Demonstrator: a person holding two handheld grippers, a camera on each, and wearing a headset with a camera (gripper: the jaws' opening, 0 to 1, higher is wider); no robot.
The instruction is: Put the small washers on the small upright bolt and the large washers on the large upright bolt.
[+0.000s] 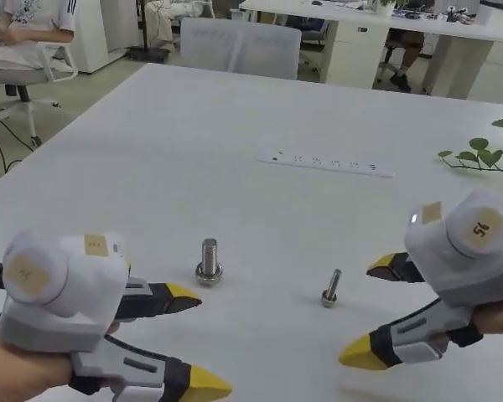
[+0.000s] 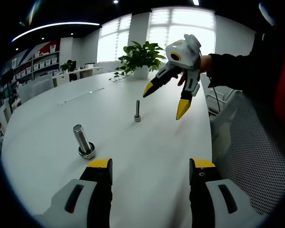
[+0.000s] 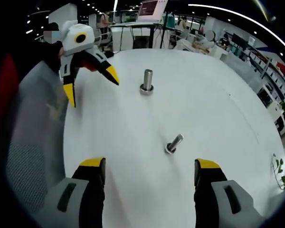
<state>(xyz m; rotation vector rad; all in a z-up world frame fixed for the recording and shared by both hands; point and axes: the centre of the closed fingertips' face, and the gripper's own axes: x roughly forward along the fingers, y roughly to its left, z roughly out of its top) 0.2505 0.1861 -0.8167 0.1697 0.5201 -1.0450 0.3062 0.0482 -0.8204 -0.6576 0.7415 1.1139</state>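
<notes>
Since each bolt carries a ring at its foot, washers look seated and the task looks near done, though ring versus bolt head I cannot tell. Left gripper (image 1: 211, 342): jaws spread, empty. Large bolt (image 1: 208, 260): mid-table (image 1: 235, 126), long axis vertical, shank up. Small bolt (image 1: 330, 287): just right, likewise upright. Right gripper (image 1: 357, 313): spread, empty.
</notes>
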